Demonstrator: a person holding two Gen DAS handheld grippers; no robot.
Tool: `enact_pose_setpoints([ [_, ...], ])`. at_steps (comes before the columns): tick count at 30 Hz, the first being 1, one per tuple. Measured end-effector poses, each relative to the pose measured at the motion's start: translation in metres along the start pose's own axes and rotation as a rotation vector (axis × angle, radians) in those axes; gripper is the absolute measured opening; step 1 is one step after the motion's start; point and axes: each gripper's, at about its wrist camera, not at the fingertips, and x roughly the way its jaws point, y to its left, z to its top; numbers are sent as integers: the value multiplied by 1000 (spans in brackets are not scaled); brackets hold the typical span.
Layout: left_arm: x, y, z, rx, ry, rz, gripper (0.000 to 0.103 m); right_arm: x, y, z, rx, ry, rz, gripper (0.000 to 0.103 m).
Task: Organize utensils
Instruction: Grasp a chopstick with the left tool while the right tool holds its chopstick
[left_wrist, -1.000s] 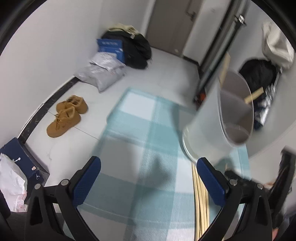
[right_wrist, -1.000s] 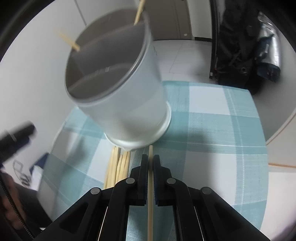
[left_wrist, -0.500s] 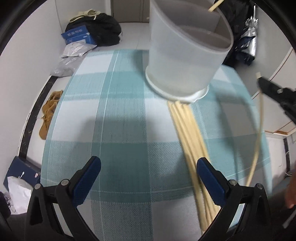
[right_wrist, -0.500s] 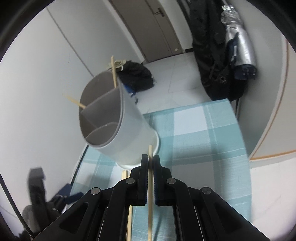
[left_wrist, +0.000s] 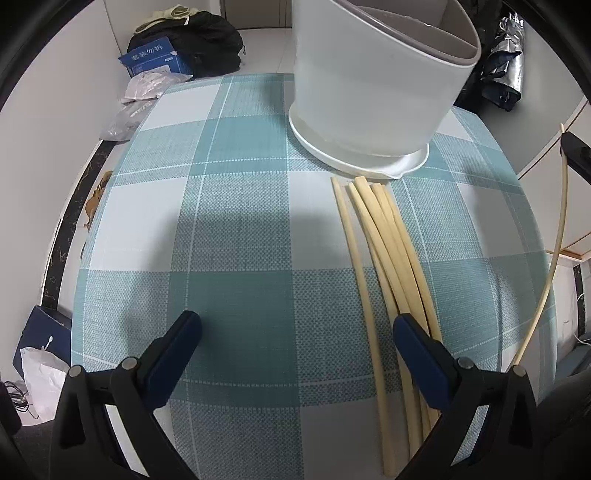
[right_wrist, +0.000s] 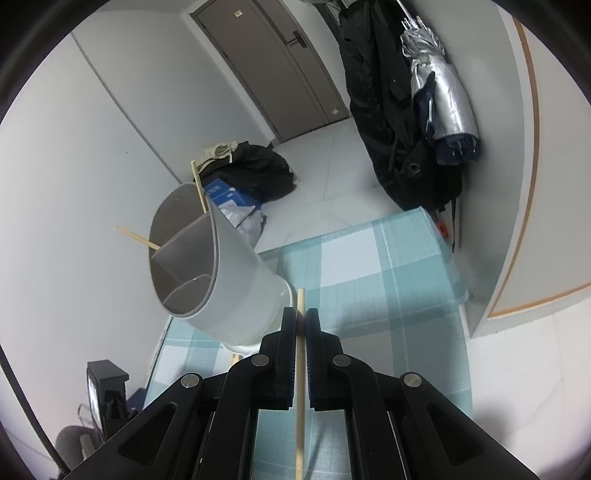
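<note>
a white round utensil holder (left_wrist: 373, 92) with a grey divided inside is standing upright on a white saucer-like base at the far side of the table, two pale chopsticks (right_wrist: 137, 235) leaning out of its compartments. five or so more pale chopsticks (left_wrist: 384, 266) are lying side by side just near of its base, running toward the near edge. a single chopstick (right_wrist: 300, 369) is hanging in the air off to the right, pinched lengthwise.

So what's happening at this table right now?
A person with a gripper in each hand is sorting chopsticks into a white divided holder on a checked tablecloth. The right gripper is shut on one chopstick, lifted off the table near the holder. The left gripper hangs open above the cloth beside the loose chopsticks. Two chopsticks already stand in the holder.
</note>
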Motion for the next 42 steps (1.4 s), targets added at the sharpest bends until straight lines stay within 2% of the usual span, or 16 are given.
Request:
enact_pose_setpoints([
  [5, 6, 10, 6, -15, 12, 52, 102, 0, 4, -1, -14, -5, -3, 4],
  [11, 14, 21, 23, -75, 8, 67, 101, 0, 3, 1, -14, -9, 2, 4],
  [13, 17, 20, 33, -76, -3, 82, 98, 0, 2, 1, -11, -8, 6, 4],
  [14, 19, 17, 38, -66, -6, 93, 91, 1, 2, 1, -10, -7, 6, 4],
  [16, 21, 13, 40, -58, -12, 92, 85, 1, 2, 1, -12, -6, 5, 4],
  [18, 24, 11, 47, -60, -21, 85, 72, 2, 2, 2, -13, -5, 7, 4],
  [23, 32, 13, 62, -61, -39, 75, 57, 5, 2, 4, -12, -1, 15, 4],
  [25, 33, 18, 67, -80, -52, 75, 49, 6, 3, 4, -13, -2, 16, 4],
  [28, 27, 21, 62, -107, -83, 85, 29, 7, 4, 4, -16, -2, 21, 4],
  [29, 26, 22, 62, -119, -89, 84, 15, 7, 4, 4, -18, -3, 21, 4],
  [31, 26, 21, 64, -131, -86, 57, 3, 6, 5, 4, -22, -4, 22, 4],
  [36, 21, 23, 64, -170, -82, 18, 1, 6, 9, 3, -39, -7, 22, 4],
  [40, 2, 23, 66, -200, -145, -17, 1, -1, 20, 2, -77, -34, 41, 4],
  [42, -14, 19, 63, -182, -206, -33, 1, -7, 29, 1, -119, -59, 51, 4],
])
